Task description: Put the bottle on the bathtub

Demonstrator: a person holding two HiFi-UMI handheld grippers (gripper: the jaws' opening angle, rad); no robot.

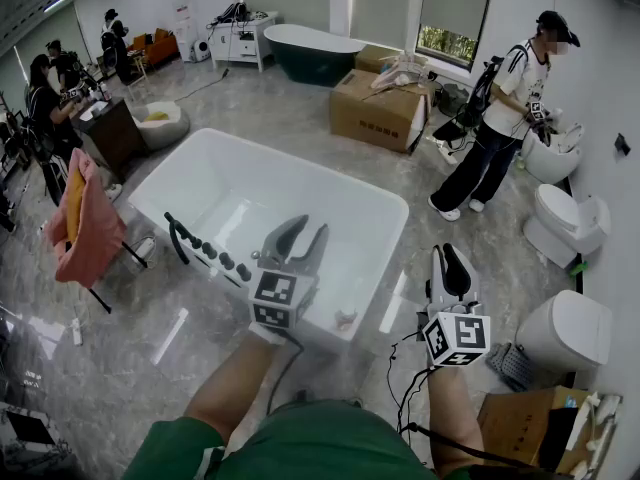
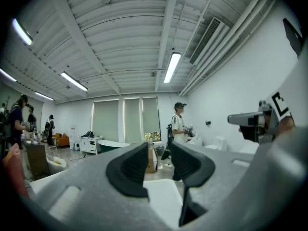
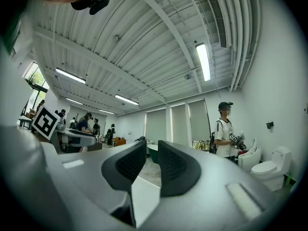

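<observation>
In the middle of the tiled floor stands a white bathtub [image 1: 398, 208], seen from above in the head view, and both grippers are held up at its near end. The left gripper [image 1: 308, 230] hangs over the near rim with its jaws spread in a V; the left gripper view confirms that the gripper [image 2: 160, 153] is parted with nothing between the dark pads [image 2: 129, 170]. The right gripper [image 1: 450, 258] is off the tub's near right corner, above bare floor, and in its own view the right gripper [image 3: 152, 150] shows only a narrow slit between its jaws, also empty. A row of small dark items [image 1: 220, 260] sits along the near left rim and a small pale thing [image 1: 345, 319] lies on the near rim just beside the left gripper; which, if any, is the bottle cannot be told. A person in a white shirt [image 1: 500, 98] stands well beyond, near a cardboard box [image 1: 380, 113]
</observation>
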